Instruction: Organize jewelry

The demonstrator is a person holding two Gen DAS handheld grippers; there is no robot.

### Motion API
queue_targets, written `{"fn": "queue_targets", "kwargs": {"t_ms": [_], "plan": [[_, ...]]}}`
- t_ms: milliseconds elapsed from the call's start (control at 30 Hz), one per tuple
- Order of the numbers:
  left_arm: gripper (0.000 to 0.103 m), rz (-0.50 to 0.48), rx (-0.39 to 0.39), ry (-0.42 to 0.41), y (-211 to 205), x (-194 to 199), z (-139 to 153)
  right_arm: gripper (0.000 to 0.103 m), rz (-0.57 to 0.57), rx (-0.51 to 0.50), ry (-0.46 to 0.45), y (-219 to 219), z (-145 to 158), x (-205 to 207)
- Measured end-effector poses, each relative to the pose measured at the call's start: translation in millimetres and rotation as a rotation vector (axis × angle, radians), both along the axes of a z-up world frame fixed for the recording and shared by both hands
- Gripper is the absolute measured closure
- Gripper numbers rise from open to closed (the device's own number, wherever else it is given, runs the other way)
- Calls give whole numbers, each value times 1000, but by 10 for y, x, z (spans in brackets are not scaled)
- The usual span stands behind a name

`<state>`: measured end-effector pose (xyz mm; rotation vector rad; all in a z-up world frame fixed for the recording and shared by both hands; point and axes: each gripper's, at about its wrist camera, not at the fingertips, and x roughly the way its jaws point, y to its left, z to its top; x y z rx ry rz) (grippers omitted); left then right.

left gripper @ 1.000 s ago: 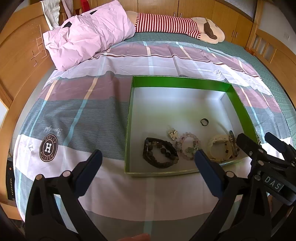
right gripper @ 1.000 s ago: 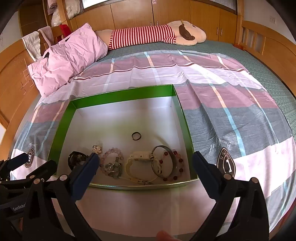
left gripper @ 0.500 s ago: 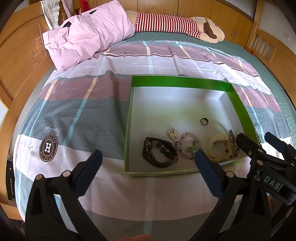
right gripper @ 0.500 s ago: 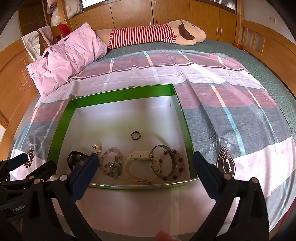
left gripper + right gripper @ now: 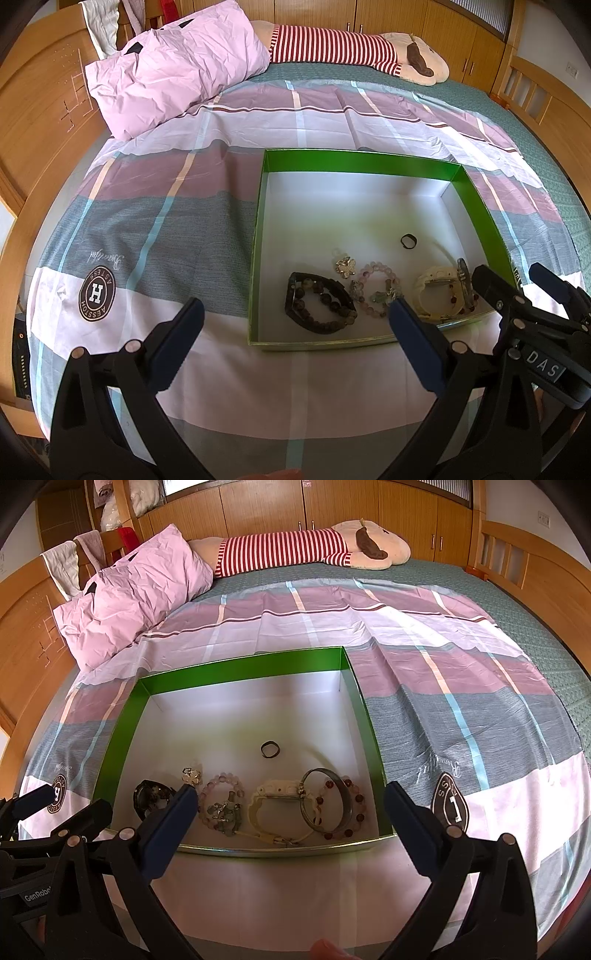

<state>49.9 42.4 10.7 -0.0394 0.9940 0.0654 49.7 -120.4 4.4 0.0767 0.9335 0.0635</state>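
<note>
The green box [image 5: 360,701] fills the frame's centre; its far half is bare white floor, open from above. Jewelry crowds the near wall: dark bracelet [image 5: 319,308], pink bead bracelet [image 5: 221,805], cream watch [image 5: 275,812], metal bangle [image 5: 325,810]. A small ring [image 5: 269,748] lies apart mid-floor

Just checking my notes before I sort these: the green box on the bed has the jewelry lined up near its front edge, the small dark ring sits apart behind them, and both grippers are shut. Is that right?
Not quite. The left gripper and right gripper are both open and empty, as each wrist view shows. The rest holds: in the right wrist view the jewelry lies along the front of the green box, and the small dark ring sits apart behind it.
</note>
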Motion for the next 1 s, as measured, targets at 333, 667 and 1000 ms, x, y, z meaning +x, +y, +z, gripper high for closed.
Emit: {"fn": "queue_targets", "kwargs": {"t_ms": [333,667,1000], "plan": [[2,-2,-1,1,-6,-5,-9,3,0,-5,2,-5,-8,4],[2,-1,3,1,-8,-6,-8,3,0,-5,2,-5,-9,6],[2,0,-3,4,14,-9,-24,3,0,-9,7,-18,-26,6]]}}
